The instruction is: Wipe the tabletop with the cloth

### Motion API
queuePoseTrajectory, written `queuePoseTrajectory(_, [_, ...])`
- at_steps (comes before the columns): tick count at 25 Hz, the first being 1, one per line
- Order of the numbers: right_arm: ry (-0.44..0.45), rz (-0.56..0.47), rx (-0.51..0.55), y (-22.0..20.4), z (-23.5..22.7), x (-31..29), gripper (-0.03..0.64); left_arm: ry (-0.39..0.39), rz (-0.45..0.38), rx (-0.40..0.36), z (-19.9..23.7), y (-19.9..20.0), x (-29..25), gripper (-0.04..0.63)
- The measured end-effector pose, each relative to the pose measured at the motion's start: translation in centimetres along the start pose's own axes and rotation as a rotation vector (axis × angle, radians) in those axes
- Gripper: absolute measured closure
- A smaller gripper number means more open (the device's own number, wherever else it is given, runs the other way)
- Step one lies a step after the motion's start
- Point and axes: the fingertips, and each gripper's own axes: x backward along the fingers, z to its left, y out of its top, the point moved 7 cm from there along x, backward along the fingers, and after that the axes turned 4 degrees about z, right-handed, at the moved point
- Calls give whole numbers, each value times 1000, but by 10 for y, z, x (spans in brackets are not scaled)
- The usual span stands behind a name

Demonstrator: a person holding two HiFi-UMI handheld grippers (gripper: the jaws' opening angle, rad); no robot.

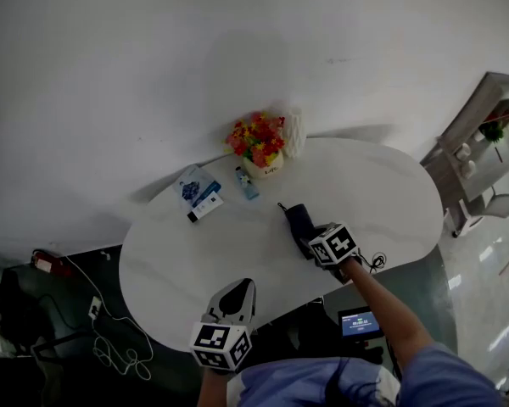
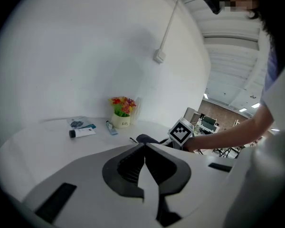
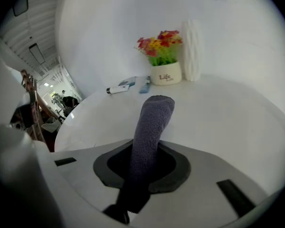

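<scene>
A dark grey cloth [image 3: 149, 127] sticks out forward from my right gripper [image 3: 145, 163], whose jaws are shut on it. In the head view the cloth [image 1: 299, 221] lies over the middle of the white oval tabletop [image 1: 373, 193], just ahead of the right gripper [image 1: 310, 242]. My left gripper [image 1: 236, 299] hovers at the table's near edge, jaws shut with nothing between them. From the left gripper view the left gripper [image 2: 143, 148] points across the table at the cloth [image 2: 147, 138] and the right gripper's marker cube [image 2: 181, 132].
At the table's far side stand a pot of red and yellow flowers [image 1: 259, 147], a white ribbed vase [image 1: 293, 132], a small tube [image 1: 247, 183] and a blue-and-white packet [image 1: 198, 192]. Cables [image 1: 110, 346] lie on the floor at left. A shelf unit [image 1: 475, 142] stands at right.
</scene>
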Motion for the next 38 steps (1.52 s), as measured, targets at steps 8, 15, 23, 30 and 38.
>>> queuePoseTrajectory(8, [-109,-29,-130,-39,-127,60,546,-72,15,-57,-57,37,-74,578])
queuePoseTrajectory(15, [-208,-50,-238,-81,-221,109,546,-117,12,-97,-99,63,-126,578])
queuePoseTrajectory(23, [-345,-59,-351,-133,-313,167,546,-153,48,-112,-135,67,-157,578])
queuePoseTrajectory(30, [-449,-80,-489,-181,-361,208,546,-210,77,-149,-163,69,-176,578])
queuePoseTrajectory(38, [-477,-99,-533,-196,-364,219,546,-208,88,-143,-161,67,-174,578])
